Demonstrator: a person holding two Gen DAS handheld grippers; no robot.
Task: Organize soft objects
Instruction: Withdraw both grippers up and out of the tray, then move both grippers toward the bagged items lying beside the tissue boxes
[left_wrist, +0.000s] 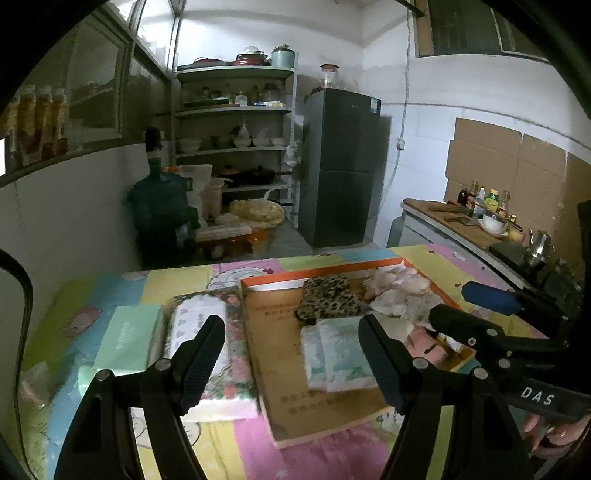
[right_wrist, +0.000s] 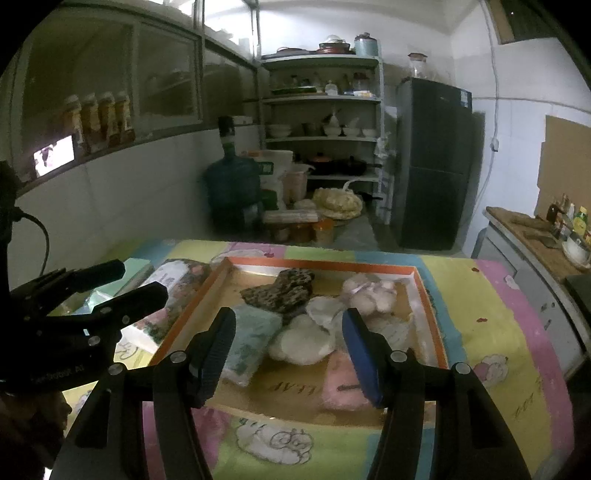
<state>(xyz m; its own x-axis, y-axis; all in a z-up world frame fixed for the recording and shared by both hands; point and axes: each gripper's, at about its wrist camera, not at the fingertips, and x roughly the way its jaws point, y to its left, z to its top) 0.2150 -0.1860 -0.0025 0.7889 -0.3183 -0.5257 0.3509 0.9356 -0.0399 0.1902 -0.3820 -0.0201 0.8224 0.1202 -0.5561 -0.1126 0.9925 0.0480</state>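
An orange-rimmed cardboard tray (left_wrist: 258, 332) (right_wrist: 432, 314) lies on the table and holds soft things. In it are a leopard-print cloth (left_wrist: 328, 299) (right_wrist: 284, 291), a pale plush heap (left_wrist: 399, 284) (right_wrist: 369, 291), a round white plush (right_wrist: 303, 343), a pale green tissue pack (left_wrist: 340, 358) (right_wrist: 251, 339) and a pink soft piece (right_wrist: 343, 384). A second tissue pack (left_wrist: 195, 325) rests on a floral box (left_wrist: 229, 387) left of the tray. My left gripper (left_wrist: 291, 363) (right_wrist: 142, 280) hovers open over the tray's left side. Above the tray's near part my right gripper (right_wrist: 291, 354) (left_wrist: 469, 306) is open and empty.
A colourful cartoon mat (right_wrist: 498, 332) covers the table. A pale green box (left_wrist: 125, 339) lies at the far left. Beyond the table stand a water jug (left_wrist: 159, 206), shelves of dishes (left_wrist: 232, 147) and a dark fridge (left_wrist: 340, 166). A counter with bottles (left_wrist: 480, 218) runs along the right.
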